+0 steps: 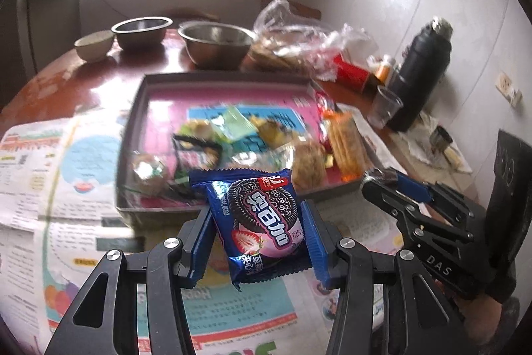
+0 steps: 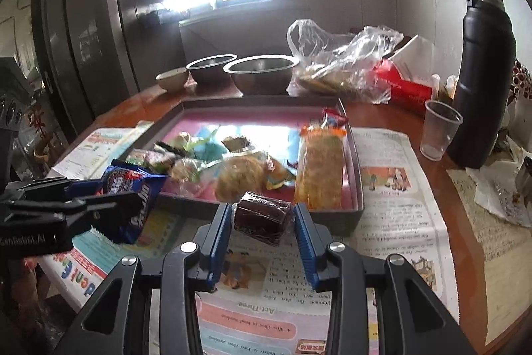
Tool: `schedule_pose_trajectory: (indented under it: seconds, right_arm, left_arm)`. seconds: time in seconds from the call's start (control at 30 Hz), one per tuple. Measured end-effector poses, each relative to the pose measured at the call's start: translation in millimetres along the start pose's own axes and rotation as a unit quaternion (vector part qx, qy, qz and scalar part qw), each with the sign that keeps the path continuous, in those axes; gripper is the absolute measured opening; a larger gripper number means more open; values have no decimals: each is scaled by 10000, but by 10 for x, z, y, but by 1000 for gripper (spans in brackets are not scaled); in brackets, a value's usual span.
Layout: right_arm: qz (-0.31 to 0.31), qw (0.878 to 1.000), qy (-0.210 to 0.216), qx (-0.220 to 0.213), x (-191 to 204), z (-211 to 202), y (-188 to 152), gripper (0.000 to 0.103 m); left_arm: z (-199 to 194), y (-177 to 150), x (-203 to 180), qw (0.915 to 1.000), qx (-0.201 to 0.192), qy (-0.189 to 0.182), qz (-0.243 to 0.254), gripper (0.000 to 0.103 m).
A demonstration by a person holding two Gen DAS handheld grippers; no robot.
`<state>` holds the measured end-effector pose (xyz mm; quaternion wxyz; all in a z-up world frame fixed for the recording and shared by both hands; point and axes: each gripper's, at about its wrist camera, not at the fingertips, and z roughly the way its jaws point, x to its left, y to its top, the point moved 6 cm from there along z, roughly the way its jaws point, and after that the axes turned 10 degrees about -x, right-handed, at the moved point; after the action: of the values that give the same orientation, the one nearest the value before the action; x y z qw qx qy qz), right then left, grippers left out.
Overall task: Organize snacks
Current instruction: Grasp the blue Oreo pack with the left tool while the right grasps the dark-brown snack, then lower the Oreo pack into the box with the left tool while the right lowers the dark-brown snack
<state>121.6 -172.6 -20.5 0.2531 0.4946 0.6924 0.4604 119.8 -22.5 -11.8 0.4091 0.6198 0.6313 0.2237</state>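
Observation:
My left gripper (image 1: 257, 218) is shut on a blue Oreo packet (image 1: 262, 222) and holds it above the newspaper, just in front of the grey tray's near rim (image 1: 159, 208). The packet also shows in the right wrist view (image 2: 133, 195). My right gripper (image 2: 262, 215) is shut on a dark brown wrapped cake (image 2: 262, 217), just before the tray's near rim (image 2: 352, 215). The tray holds several wrapped snacks, among them an orange cracker pack (image 2: 319, 175) at its right side. The right gripper (image 1: 392, 188) shows at the right in the left wrist view.
Two steel bowls (image 2: 262, 70) and a small ceramic bowl (image 2: 171, 79) stand behind the tray. A plastic bag (image 2: 339, 65), a red box (image 2: 405, 88), a clear cup (image 2: 439, 128) and a black thermos (image 2: 482, 72) stand at the right. Newspaper (image 2: 392, 188) covers the table.

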Motion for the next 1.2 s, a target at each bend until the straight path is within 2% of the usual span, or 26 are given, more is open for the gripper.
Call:
schedule_pose_trajectory:
  seconds: [0.27, 0.5, 0.67, 1.2]
  right_arm:
    - [44, 9996, 47, -268, 19, -6, 210, 38]
    - [112, 9991, 60, -404, 14, 30, 333, 38]
    - [124, 9991, 47, -400, -11, 100, 352, 38]
    - [215, 9993, 51, -301, -63, 362, 340, 38]
  left_arm:
    - [-54, 271, 274, 9990, -295, 261, -226, 52]
    - [-33, 379, 482, 9975, -420, 445, -367, 52]
    - [66, 364, 538, 9975, -351, 454, -420, 52]
    - [493, 279, 356, 9993, -20, 347, -168, 52]
